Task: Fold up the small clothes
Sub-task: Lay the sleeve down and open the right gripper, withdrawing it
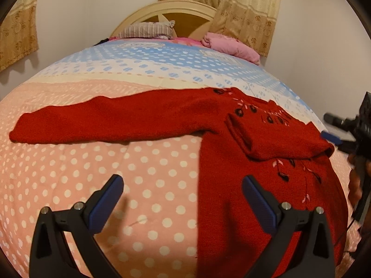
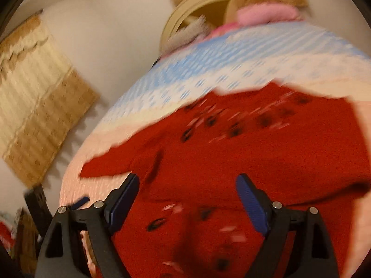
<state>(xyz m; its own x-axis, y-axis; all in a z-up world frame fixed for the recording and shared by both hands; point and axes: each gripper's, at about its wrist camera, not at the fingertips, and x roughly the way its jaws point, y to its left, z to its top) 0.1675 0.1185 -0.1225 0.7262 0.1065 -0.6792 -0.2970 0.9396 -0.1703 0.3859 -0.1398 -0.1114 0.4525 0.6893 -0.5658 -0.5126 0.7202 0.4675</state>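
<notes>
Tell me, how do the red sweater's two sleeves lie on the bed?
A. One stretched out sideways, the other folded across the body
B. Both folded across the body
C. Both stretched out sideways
A: on the red sweater, one sleeve lies stretched out over the bedspread, and the other sleeve lies folded across the chest.

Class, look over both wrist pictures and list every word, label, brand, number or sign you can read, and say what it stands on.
None: no readable text in either view.
The red sweater carries only embroidered flower motifs, no letters.
The bedspread shows dots, not writing.
The right wrist view is motion-blurred, so any small print there could not be read.
</notes>
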